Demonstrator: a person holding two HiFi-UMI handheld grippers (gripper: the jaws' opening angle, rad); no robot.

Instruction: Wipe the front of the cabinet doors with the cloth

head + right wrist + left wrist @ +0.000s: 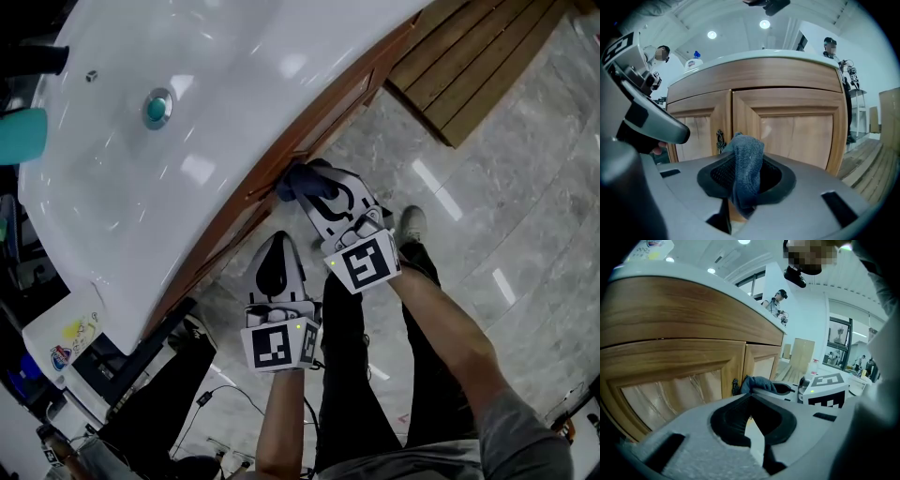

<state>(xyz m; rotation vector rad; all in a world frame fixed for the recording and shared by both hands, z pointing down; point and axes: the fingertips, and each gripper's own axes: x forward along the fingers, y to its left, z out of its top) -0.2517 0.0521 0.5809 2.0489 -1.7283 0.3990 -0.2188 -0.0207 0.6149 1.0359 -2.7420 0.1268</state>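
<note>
The wooden cabinet doors (797, 133) stand under a white basin top. My right gripper (307, 184) is shut on a blue-grey cloth (747, 164), which bunches up out of the jaws. The cloth (296, 180) is held close to the door front, near the seam between the two doors and the small dark handle (720, 139); contact cannot be told. My left gripper (278, 240) hangs lower and nearer me, jaws together with nothing in them, pointing at the left door (670, 385). In the left gripper view the cloth (758, 382) and right gripper (787, 391) show by the seam.
The white basin top (244, 141) with its drain (157, 107) overhangs the cabinet. A slatted wooden platform (478, 56) lies on the marble floor at the upper right. My legs and a shoe (411, 225) are just behind the grippers. Cables (225, 398) trail on the floor.
</note>
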